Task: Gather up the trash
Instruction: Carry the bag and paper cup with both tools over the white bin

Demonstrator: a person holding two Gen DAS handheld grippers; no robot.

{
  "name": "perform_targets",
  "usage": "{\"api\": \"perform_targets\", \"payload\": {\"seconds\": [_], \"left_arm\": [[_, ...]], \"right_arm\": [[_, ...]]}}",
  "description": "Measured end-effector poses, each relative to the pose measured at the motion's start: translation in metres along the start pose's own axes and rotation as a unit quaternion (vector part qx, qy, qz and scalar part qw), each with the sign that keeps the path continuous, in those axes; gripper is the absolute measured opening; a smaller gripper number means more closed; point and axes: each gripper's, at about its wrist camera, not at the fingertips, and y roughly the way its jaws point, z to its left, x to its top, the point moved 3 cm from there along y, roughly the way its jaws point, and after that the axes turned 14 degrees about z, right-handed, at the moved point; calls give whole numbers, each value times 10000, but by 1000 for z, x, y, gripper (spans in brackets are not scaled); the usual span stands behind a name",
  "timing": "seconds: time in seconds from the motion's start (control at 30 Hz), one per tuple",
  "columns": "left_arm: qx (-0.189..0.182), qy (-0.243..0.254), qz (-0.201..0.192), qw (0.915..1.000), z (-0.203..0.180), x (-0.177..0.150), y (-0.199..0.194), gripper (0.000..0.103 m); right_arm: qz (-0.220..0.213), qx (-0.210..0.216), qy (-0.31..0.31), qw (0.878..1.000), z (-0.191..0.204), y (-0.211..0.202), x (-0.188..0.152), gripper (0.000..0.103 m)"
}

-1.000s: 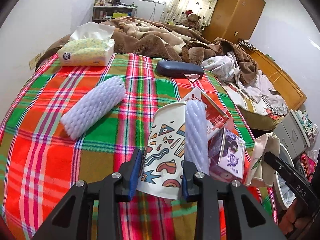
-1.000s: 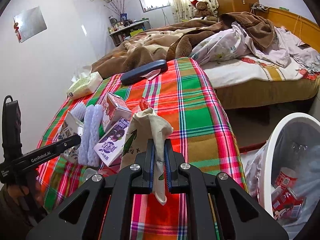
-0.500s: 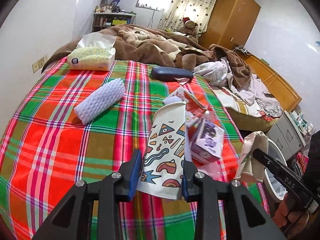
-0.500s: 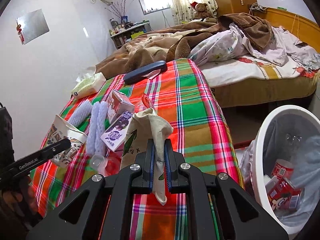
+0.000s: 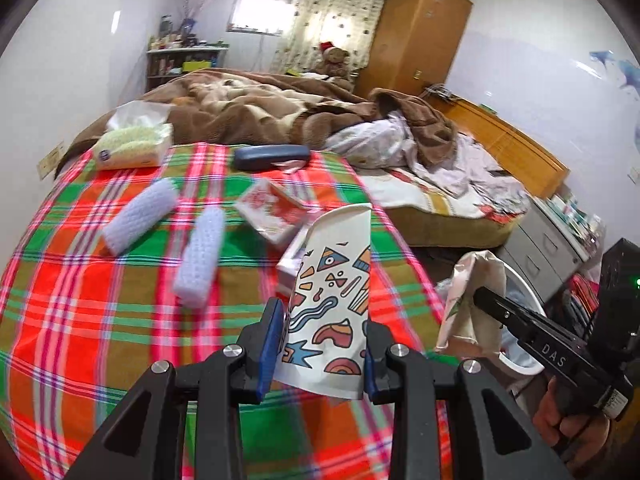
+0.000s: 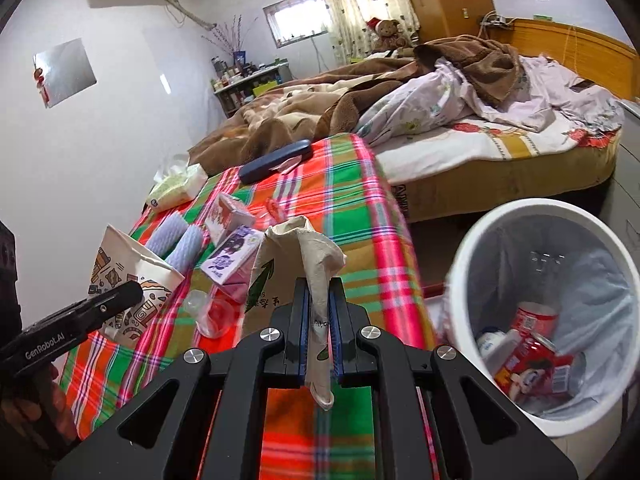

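My left gripper point(image 5: 322, 334) is shut on a flattened patterned paper cup point(image 5: 332, 296) and holds it above the plaid blanket point(image 5: 100, 320); the cup also shows in the right wrist view point(image 6: 128, 276). My right gripper point(image 6: 320, 320) is shut on a crumpled beige paper bag point(image 6: 296, 256), held above the bed's edge left of the white trash bin point(image 6: 472, 264), which holds red cans point(image 6: 532, 352). The bag also shows in the left wrist view point(image 5: 472, 300). Two white foam sleeves point(image 5: 200, 252), a red and white carton point(image 5: 272, 212) and a purple carton point(image 6: 232, 256) lie on the blanket.
A tissue pack point(image 5: 132, 148) and a dark blue case point(image 5: 272, 156) lie at the far end of the blanket. A clear plastic cup point(image 6: 212, 312) lies near the bag. A brown quilt point(image 5: 260, 112), heaped bedding and a wooden wardrobe point(image 5: 416, 36) are behind.
Both grippers have lifted and pulled back from the pile with their items. The foam sleeve that leaned on the patterned cup now lies on the blanket. The bin is nearer in the right view.
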Motion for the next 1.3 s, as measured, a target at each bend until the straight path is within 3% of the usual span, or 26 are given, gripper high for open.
{"api": "perform_targets", "payload": {"seconds": [0.43,0.8,1.03,1.13,1.3], "left_arm": [[-296,854,158,9958,-106,-3,28,34],[-588,1616,373,9844,-196,-7,58,34],[-612,1903,522,9784,-227,-9,78,34],[-341,2105,428,9761,-237,-11,85,35],[-347,2180,475,9742,-243,-13,94,35]], "right_arm": [[-355,-568,548,9963,-70,-44,-11,9],[-441,-1144,975,9877,-127,-61,-19,10],[-348,-1486,995,9833,-147,-60,-22,10],[-272,-1580,985,9821,-154,-57,-21,10],[-169,-1725,960,9802,-162,-52,-23,10]]}}
